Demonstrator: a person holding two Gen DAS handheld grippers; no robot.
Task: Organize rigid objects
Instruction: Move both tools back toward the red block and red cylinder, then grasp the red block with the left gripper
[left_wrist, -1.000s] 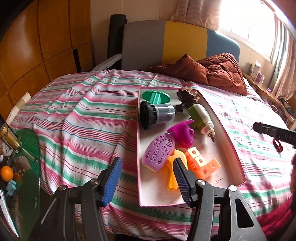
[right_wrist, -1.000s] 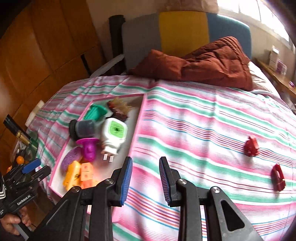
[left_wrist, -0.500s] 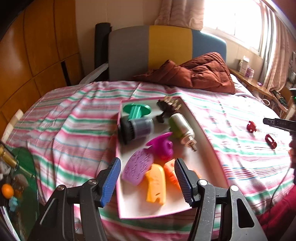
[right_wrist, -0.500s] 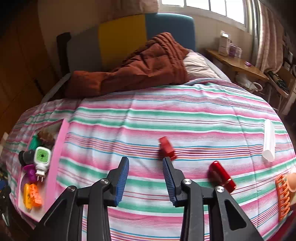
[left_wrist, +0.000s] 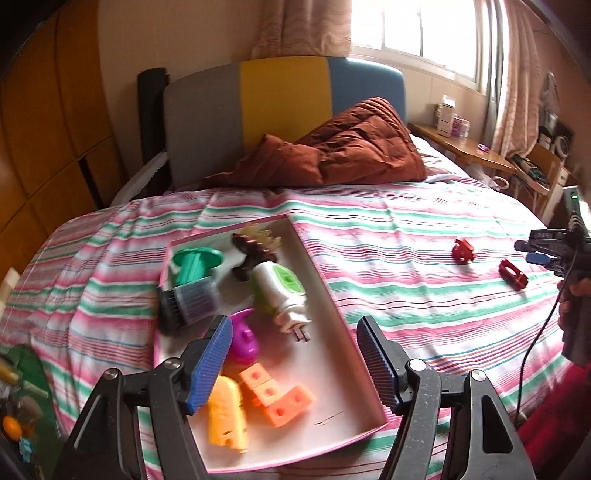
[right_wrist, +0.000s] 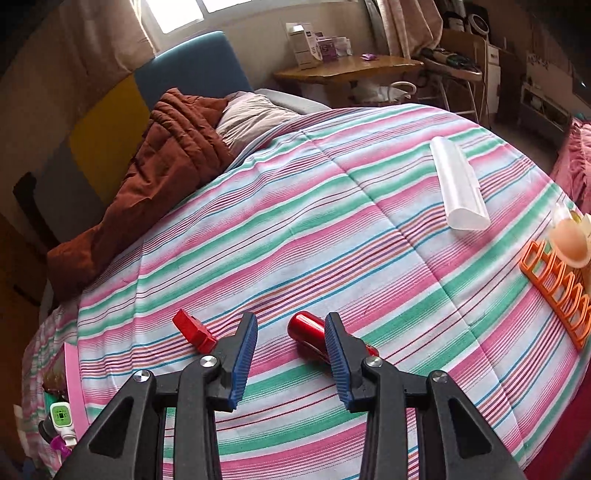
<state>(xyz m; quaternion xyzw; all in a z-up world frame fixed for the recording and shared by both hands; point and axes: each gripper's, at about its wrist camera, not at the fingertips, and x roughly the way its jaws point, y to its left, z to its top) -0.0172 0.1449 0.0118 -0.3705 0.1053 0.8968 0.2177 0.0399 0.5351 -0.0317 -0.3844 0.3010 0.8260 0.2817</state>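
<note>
Two glossy red pieces (right_wrist: 309, 332) (right_wrist: 194, 331) on striped bedspread (right_wrist: 332, 221); well apart.

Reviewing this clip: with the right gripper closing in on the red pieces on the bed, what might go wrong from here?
1. The red cylinder lies partly behind one finger of the open right gripper, off-centre, so closing may nudge or roll it on the soft striped bedspread.
2. The red block sits close by; a finger might knock it.
3. The pink tray already looks crowded, so a dropped piece may bounce off.
</note>
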